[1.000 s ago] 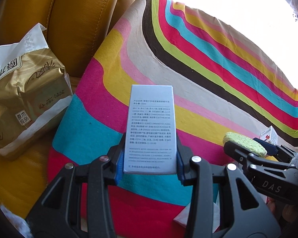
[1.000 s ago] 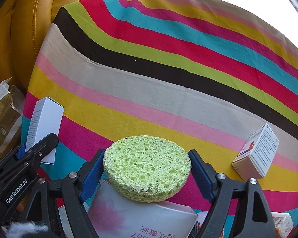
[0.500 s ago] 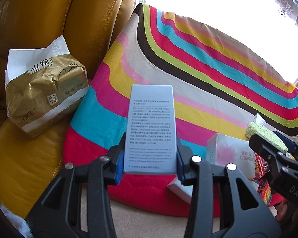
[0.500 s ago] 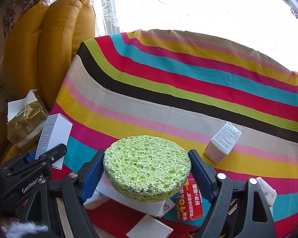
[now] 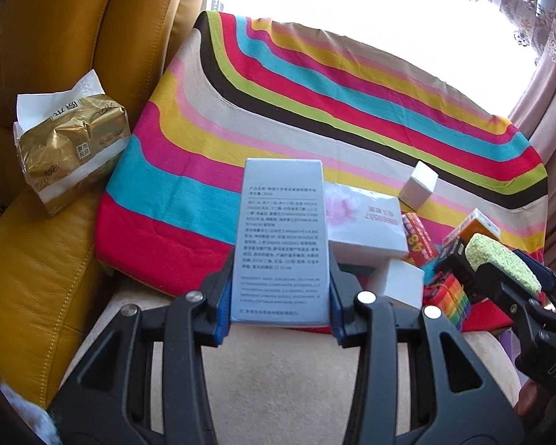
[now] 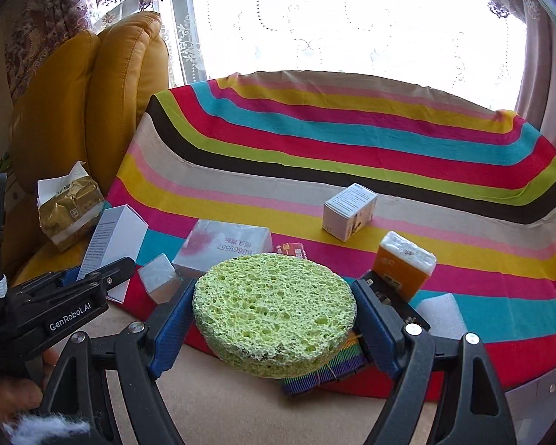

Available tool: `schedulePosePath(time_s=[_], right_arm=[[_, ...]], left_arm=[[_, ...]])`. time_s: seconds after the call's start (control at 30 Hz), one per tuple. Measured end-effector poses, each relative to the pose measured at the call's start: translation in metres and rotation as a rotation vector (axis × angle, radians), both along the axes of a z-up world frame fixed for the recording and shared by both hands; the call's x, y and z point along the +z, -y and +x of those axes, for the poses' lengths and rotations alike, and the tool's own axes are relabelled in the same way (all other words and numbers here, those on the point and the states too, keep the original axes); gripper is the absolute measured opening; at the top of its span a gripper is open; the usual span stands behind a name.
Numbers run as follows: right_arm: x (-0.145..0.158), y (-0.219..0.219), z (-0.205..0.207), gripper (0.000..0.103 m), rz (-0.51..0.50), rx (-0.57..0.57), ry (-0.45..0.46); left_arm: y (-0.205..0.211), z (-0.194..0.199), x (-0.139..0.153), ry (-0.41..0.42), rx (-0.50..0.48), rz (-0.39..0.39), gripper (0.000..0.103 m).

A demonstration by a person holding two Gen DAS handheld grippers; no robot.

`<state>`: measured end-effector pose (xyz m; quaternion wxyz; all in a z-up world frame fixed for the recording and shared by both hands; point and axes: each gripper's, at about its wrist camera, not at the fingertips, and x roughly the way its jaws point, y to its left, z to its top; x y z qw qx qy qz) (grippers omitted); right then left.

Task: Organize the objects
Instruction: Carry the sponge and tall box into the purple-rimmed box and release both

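My left gripper (image 5: 280,302) is shut on a tall white printed box (image 5: 281,241), held upright above the near edge of the striped cloth (image 5: 315,111). My right gripper (image 6: 274,319) is shut on a round green sponge (image 6: 274,307), lying flat between the blue pads. In the left wrist view the sponge (image 5: 500,263) and right gripper (image 5: 522,289) show at the right edge. In the right wrist view the white box (image 6: 115,244) and left gripper (image 6: 89,285) show at the left. Both hang over the cloth's front edge.
On the cloth lie a flat white-and-pink box (image 6: 226,248), a small silver cube box (image 6: 159,282), a white carton (image 6: 348,211), an orange pack (image 6: 404,267), a red pack (image 5: 419,241) and a rainbow block (image 6: 326,367). A gold tissue pack (image 5: 70,148) sits on the yellow sofa (image 5: 37,241).
Both grippers have pulled back and risen from the cloth with their loads, so the front edge, the beige surface below and the pile of boxes have come into view.
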<state>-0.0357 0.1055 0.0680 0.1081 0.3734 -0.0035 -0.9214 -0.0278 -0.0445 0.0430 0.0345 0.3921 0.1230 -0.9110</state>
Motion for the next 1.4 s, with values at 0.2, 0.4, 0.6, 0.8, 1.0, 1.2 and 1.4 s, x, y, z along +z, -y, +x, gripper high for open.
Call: schedulePosePath(time_s=[0.2,0.4,0.6,0.8,1.0,1.2,1.4], right_arm=[[-0.004,-0.044,0.029,0.083,-0.012,-0.077,0.020],[-0.014,-0.093,0.052,0.083,-0.026,-0.174,0.053],[-0.017,-0.135,0.072,0.083,-0.022,-0.253,0.061],[-0.026,-0.176,0.089,0.083,-0.009,-0.333,0.083],[-0.034,-0.214,0.106,0.083,0.001,-0.424,0.108],[-0.042,-0.247,0.123,0.083,0.013,-0.498,0.130],[-0.049,-0.276,0.140,0.083,0.018,-0.574,0.147]], left_arm=[[-0.048,0.012,0.001,0.018,-0.114,-0.004,0.045],[-0.093,0.018,0.003,0.026,-0.216,-0.015,0.045],[-0.133,0.022,0.003,0.036,-0.304,-0.020,0.045],[-0.171,0.024,0.002,0.054,-0.395,-0.022,0.045],[-0.211,0.029,0.000,0.073,-0.488,-0.032,0.045],[-0.252,0.033,-0.002,0.089,-0.588,-0.038,0.045],[-0.292,0.037,-0.004,0.110,-0.682,-0.031,0.045]])
